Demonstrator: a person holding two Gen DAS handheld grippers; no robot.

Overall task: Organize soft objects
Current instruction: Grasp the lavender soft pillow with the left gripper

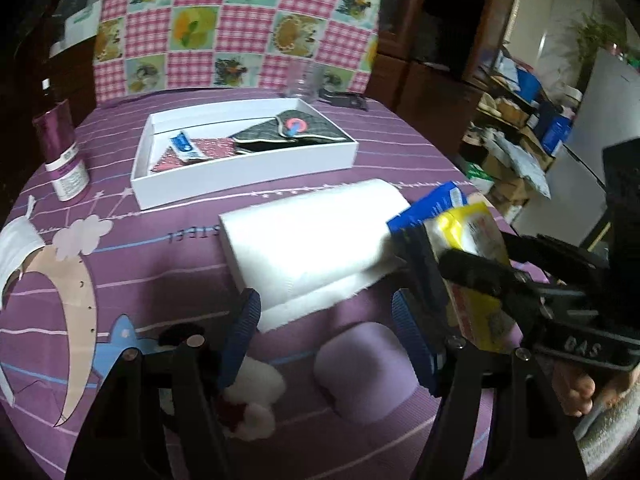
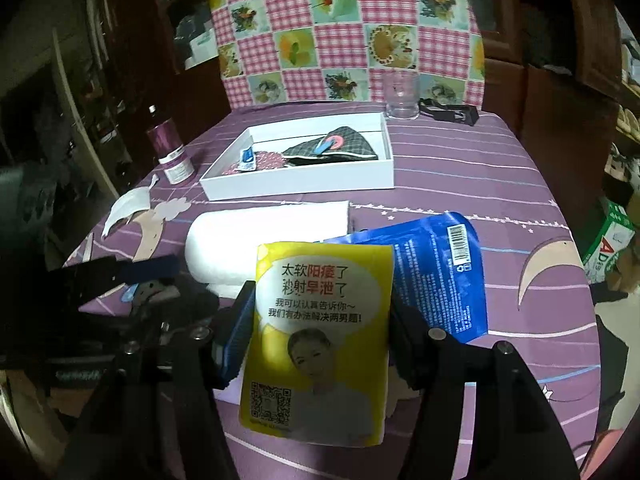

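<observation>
My right gripper is shut on a yellow tissue pack and holds it above the purple tablecloth; the pack also shows in the left wrist view. A blue pouch lies just behind it. A folded white towel lies mid-table. My left gripper is open and empty, above a lilac soft block and a white-and-red plush. A white box at the back holds a quilted dark pouch and small packets.
A purple bottle stands at the left. A clear glass and a black strap sit at the table's far edge. A chair with a checked cover stands behind. A white mask lies at the left edge.
</observation>
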